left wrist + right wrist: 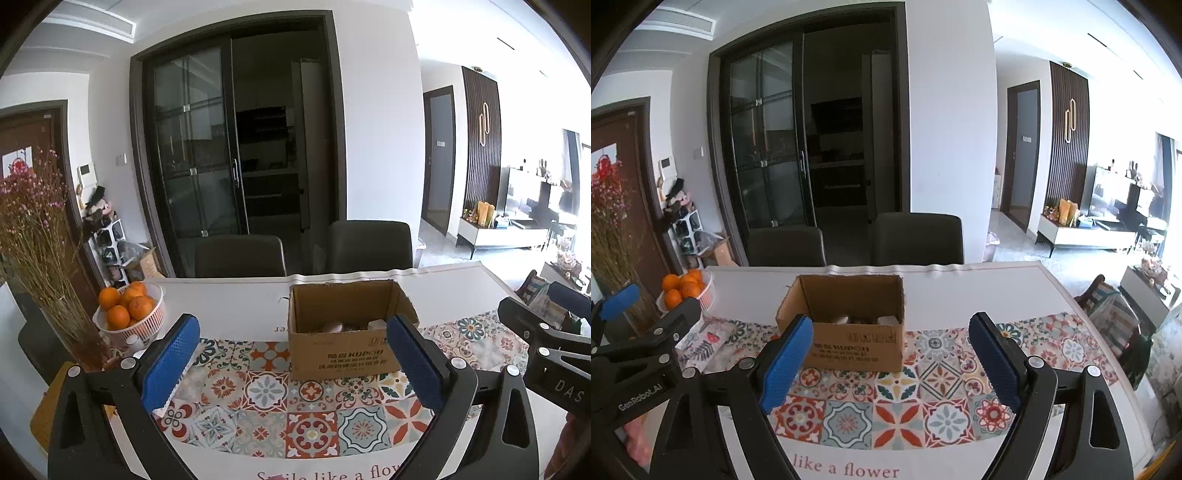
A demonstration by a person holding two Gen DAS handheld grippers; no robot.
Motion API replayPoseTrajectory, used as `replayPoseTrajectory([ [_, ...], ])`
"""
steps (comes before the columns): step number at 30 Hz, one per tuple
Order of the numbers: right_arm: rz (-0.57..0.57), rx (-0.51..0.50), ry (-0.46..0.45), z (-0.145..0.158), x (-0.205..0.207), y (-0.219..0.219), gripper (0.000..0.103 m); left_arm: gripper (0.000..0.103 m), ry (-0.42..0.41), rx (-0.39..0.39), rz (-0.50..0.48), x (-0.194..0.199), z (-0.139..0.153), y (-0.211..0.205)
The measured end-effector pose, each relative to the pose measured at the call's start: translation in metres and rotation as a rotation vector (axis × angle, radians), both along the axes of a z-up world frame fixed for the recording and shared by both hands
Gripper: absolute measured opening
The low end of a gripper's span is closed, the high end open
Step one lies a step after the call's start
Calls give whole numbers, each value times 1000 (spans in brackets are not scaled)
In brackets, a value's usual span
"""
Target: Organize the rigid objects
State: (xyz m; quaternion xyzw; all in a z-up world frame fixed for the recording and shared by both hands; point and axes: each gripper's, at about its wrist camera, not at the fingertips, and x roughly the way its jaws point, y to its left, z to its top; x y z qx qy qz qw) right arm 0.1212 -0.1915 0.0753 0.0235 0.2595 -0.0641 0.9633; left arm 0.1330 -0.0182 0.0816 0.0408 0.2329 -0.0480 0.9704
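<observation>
Cardboard box sits centre frame on the patterned worktop, pale items inside. Left gripper and right gripper both hover spread wide with nothing between their fingers.

The box is matt brown cardboard; the patterned runner looks like smooth printed cloth; the basket is ribbed white plastic; gripper pads are textured blue rubber.

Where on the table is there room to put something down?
Free: the tiled runner in front of the box, and the white table right of the box. Crowded: the left end, with the orange basket and flower vase.
</observation>
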Motion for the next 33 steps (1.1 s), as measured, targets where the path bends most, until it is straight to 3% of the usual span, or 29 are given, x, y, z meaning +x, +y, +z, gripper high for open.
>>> replayPoseTrajectory([
  [33, 2, 1, -11, 4, -4, 3, 88, 103, -9, -7, -3, -3, 4, 0],
])
